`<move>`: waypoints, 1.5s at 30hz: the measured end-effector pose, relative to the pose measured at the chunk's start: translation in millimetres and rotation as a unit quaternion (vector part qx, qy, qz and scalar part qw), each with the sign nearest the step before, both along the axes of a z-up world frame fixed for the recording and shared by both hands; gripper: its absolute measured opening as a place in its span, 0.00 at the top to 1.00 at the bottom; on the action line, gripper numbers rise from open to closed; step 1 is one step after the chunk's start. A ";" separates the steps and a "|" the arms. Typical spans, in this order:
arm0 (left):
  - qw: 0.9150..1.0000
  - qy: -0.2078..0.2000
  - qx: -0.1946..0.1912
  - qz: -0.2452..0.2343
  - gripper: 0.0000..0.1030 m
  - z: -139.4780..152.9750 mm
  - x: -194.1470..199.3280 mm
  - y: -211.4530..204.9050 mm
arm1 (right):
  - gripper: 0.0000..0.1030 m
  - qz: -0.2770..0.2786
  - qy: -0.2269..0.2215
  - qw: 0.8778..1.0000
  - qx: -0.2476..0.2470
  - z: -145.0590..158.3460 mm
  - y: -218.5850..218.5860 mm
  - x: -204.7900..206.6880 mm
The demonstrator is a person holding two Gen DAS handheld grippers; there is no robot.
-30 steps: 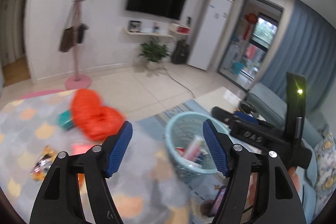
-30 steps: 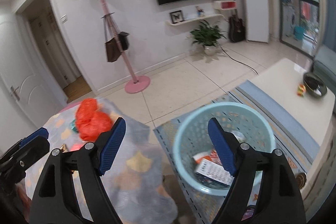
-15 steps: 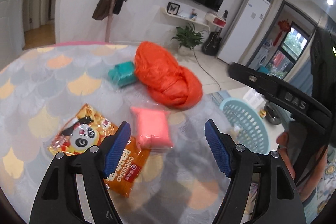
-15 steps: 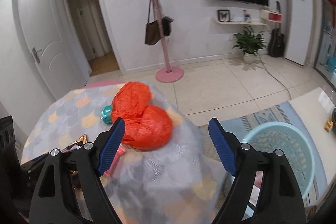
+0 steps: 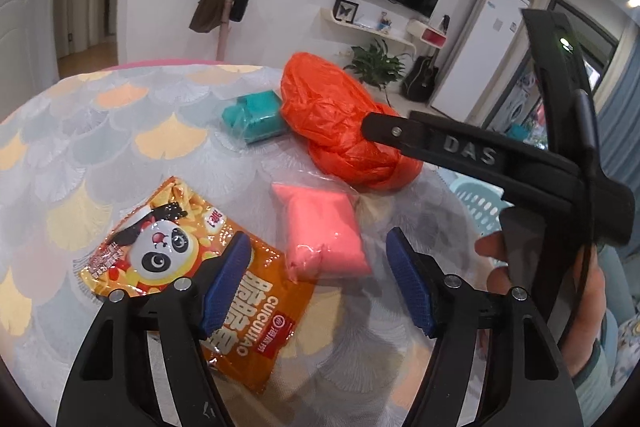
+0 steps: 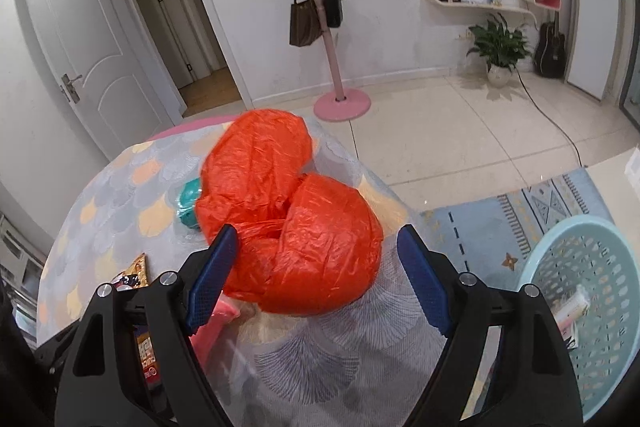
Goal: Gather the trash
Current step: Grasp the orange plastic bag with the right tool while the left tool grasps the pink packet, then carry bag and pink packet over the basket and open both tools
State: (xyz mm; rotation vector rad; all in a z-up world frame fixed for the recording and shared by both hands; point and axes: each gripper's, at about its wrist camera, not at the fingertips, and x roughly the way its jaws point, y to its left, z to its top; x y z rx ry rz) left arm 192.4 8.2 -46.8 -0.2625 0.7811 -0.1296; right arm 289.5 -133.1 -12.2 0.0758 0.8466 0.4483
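A round table with a scale-patterned cloth (image 5: 100,131) holds the trash. A pink packet (image 5: 324,227) lies just ahead of my open, empty left gripper (image 5: 318,267). An orange snack bag with a panda (image 5: 192,267) lies under the left finger. A teal box (image 5: 256,115) and a crumpled orange plastic bag (image 5: 336,119) lie further back. In the right wrist view the orange bag (image 6: 296,227) sits just ahead of my open, empty right gripper (image 6: 316,267). A light blue basket (image 6: 592,315) with some trash in it stands on the floor to the right.
A pink coat stand (image 6: 328,27) with bags stands behind the table. A potted plant (image 6: 498,47), a guitar and a fridge line the far wall. A blue rug (image 6: 520,219) lies under the basket. The right gripper's body (image 5: 500,163) crosses the left wrist view.
Both grippers have swung left from the basket to the table. The left one now hovers at the pink packet, the right one at the orange bag. Both stay open.
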 end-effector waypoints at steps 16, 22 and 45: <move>1.000 0.009 -0.007 -0.010 0.63 -2.9 -2.9 -1.7 | 0.68 0.038 0.003 0.999 0.008 -1.1 8.6 -3.8; 1.000 -0.011 -0.007 -0.021 0.64 1.6 -9.5 -3.9 | 0.74 0.012 -0.071 0.996 0.048 17.7 -12.5 -27.7; 0.979 -0.125 -0.006 -0.163 0.64 110.3 -55.7 -154.1 | 0.75 -0.218 -0.183 0.958 0.031 94.5 -209.6 -144.8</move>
